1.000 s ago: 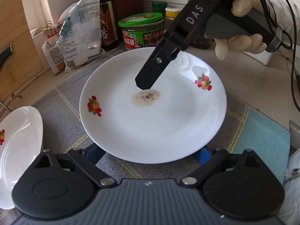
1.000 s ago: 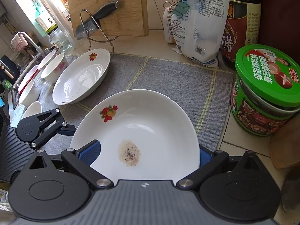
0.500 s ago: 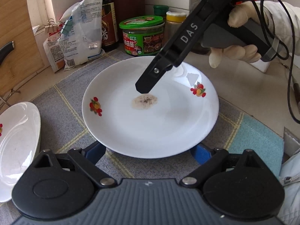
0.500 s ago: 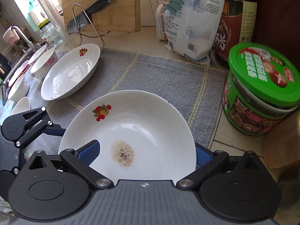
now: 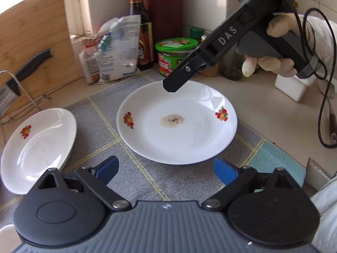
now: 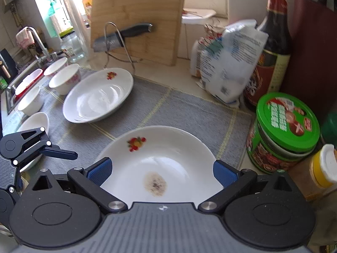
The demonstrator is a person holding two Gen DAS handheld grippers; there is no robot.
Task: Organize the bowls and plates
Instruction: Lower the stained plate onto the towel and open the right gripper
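left gripper angled downward, blue pads spread wide with nothing between them, right gripper angled downward, jaws likewise wide, gloved right hand wrapped round its handle

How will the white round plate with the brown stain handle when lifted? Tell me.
The white round plate with the brown stain is probably rigid and breakable, since it looks like glazed ceramic. Its glossy, sloping rim may slip between pads. Lying flat on the grey mat, it leaves little edge to grip.

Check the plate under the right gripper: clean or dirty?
Dirty: the plate has a brownish speckled stain near its middle, seen in both views.
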